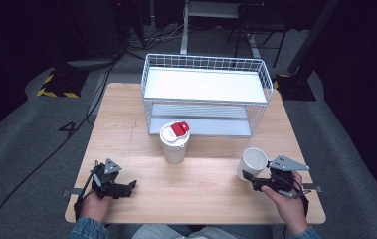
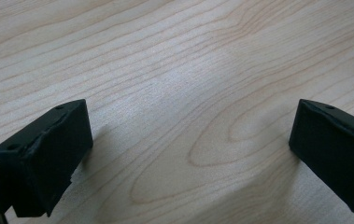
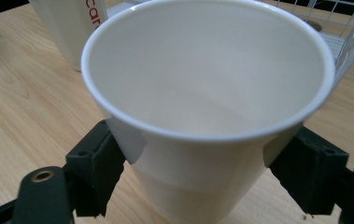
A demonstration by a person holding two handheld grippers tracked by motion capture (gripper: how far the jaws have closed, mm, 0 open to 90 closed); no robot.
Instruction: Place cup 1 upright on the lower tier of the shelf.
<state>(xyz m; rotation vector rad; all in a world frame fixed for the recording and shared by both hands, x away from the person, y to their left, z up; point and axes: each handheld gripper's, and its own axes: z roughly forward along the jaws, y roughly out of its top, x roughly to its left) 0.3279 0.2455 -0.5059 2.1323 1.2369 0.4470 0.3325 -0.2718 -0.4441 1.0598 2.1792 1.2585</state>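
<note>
My right gripper (image 1: 249, 178) is at the table's right front, shut on a white paper cup (image 1: 252, 163). In the right gripper view the black jaws press on both sides of the cup (image 3: 207, 70), which is empty, with my right gripper (image 3: 202, 163) low on its wall. I cannot tell whether the cup's base touches the table. My left gripper (image 1: 130, 188) rests at the left front of the table, held by a hand. In the left gripper view my left gripper (image 2: 191, 126) is open, with bare wood between its jaws.
A taller white cup (image 1: 174, 144) with a red-tabbed lid stands mid-table, and its red-lettered side (image 3: 76, 28) is beyond the held cup. A white wire rack (image 1: 206, 84) with two shelves fills the table's back. Bare wood (image 1: 196, 184) lies between the grippers.
</note>
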